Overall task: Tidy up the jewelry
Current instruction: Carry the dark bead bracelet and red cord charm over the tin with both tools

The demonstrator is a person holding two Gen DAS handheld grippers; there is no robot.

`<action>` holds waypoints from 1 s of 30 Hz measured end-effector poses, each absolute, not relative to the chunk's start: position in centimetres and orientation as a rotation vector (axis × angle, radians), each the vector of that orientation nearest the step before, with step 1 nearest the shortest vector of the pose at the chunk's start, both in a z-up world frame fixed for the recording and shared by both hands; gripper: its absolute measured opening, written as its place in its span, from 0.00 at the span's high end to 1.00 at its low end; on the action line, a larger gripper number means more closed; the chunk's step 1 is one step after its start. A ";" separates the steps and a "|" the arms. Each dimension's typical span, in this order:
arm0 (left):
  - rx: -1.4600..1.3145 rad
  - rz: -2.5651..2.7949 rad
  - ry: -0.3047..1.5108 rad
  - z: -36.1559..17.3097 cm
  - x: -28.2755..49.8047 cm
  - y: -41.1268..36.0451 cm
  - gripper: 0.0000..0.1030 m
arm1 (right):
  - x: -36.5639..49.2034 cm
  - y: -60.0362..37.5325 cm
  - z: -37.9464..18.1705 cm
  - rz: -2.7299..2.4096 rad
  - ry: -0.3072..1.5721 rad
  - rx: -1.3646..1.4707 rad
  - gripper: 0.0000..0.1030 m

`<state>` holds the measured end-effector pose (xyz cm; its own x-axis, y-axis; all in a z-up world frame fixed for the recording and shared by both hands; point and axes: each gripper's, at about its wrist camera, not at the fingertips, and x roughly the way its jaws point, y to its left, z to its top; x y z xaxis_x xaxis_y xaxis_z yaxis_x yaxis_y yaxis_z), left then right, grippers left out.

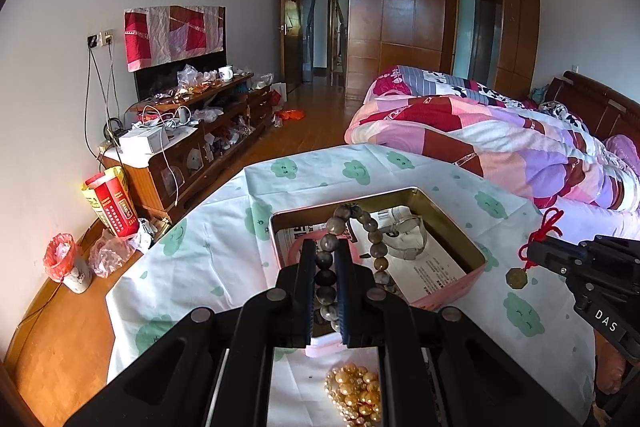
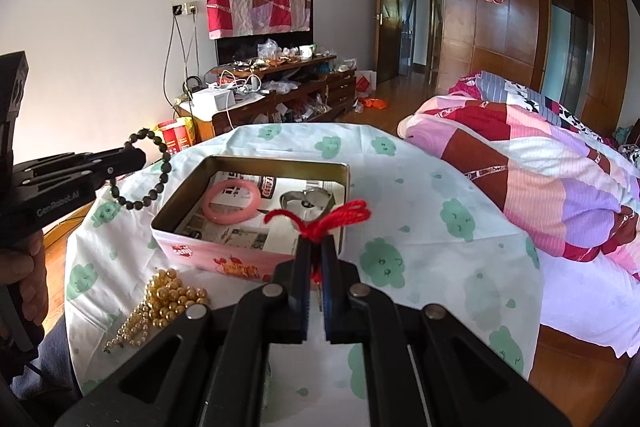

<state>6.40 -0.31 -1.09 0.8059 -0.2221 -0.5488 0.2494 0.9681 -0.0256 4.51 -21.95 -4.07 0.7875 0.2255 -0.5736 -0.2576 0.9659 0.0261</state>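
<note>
The left gripper (image 1: 325, 259) is clamped on a bead bracelet (image 1: 362, 227), held above the open tin (image 1: 478, 255) so the loop hangs free to be lowered in. The right gripper (image 2: 316, 251) pinches a red cord (image 2: 320, 225) carrying what seems a coin charm (image 1: 515, 278), near the tin. Inside lie a pink bangle (image 2: 232, 203) and a watch (image 1: 408, 239); gold beads (image 2: 172, 297) remain on the tablecloth (image 2: 420, 187).
</note>
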 end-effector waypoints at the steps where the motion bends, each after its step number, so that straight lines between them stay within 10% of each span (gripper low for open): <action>1: 0.050 -0.252 0.581 -1.1 6.5 -0.3 0.92 | 4.6 -21.9 -4.0 0.261 0.609 -0.055 0.94; 30: 0.118 -0.207 0.598 -1.3 11.7 -1.8 0.92 | 10.0 -18.9 -2.0 0.314 0.584 -0.102 0.94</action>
